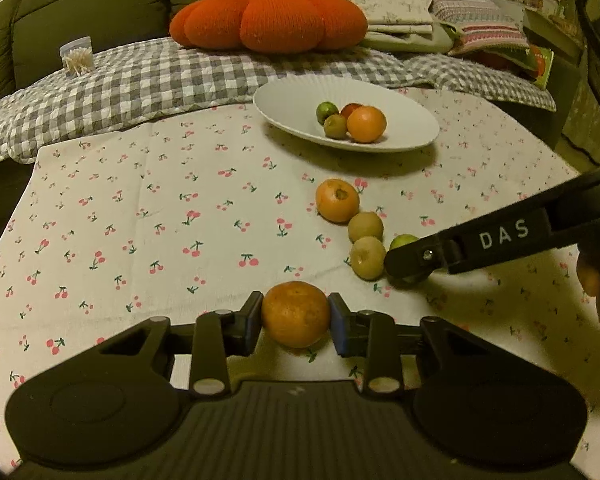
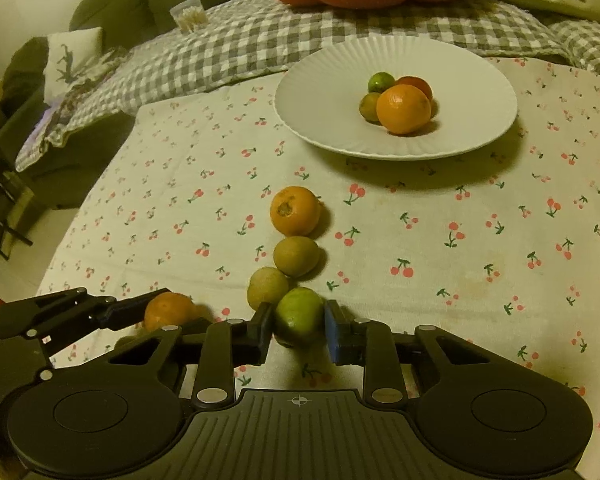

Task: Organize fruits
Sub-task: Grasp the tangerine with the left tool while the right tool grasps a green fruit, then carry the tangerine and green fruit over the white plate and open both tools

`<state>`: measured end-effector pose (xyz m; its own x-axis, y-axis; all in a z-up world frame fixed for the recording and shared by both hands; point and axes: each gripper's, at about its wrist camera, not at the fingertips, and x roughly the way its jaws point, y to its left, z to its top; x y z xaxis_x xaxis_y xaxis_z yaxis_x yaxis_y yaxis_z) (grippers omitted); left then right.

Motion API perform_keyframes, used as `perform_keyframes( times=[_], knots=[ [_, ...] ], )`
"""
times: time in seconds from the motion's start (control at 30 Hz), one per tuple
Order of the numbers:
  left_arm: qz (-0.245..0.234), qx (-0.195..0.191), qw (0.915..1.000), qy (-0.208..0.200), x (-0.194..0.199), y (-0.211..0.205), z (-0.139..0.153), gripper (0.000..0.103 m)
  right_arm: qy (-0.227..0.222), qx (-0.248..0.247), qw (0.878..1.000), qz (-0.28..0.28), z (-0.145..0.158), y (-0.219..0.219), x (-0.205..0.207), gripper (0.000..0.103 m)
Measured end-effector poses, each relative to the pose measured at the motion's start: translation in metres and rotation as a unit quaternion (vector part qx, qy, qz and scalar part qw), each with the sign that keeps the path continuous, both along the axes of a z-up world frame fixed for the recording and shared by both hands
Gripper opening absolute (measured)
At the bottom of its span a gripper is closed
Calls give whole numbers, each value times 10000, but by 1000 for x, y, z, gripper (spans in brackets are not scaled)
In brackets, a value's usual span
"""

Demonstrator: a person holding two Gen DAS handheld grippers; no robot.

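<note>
Left tongs (image 1: 295, 317): clenched on an orange (image 1: 295, 314), both pads pressed to its sides, low over the cherry-print cloth (image 1: 140, 220) on the counter.
Right tongs (image 2: 298, 326): closed around a green fruit (image 2: 300, 316), pads against its flanks; whether it rests on the cloth or is lifted, I cannot tell.
Loose fruit row: an orange with a scarred top (image 2: 295, 211), then two yellow-brown fruits (image 2: 296, 256) (image 2: 267, 287) touching in a line, running from near the plate down to the green fruit.
White plate (image 2: 324, 92): ridged rim, at the far side of the cloth; holds a large orange (image 2: 403, 109), a red-orange fruit (image 2: 418, 84), a green one (image 2: 381, 81) and a yellowish one (image 2: 369, 106), bunched together.
Behind: checked quilt (image 1: 140, 76), a knitted pumpkin cushion (image 1: 268, 20), folded linens (image 1: 400, 12).
</note>
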<state>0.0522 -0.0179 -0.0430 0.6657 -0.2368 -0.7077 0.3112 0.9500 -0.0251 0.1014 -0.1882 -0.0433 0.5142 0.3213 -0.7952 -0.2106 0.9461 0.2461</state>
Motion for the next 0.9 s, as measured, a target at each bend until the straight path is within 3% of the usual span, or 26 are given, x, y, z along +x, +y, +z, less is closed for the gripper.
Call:
perform_keyframes(
  times=[0.9],
  knots=[
    [312, -723, 9968, -140, 3, 2, 30, 32, -384, 490, 9980, -103, 33, -13, -7, 25]
  ],
)
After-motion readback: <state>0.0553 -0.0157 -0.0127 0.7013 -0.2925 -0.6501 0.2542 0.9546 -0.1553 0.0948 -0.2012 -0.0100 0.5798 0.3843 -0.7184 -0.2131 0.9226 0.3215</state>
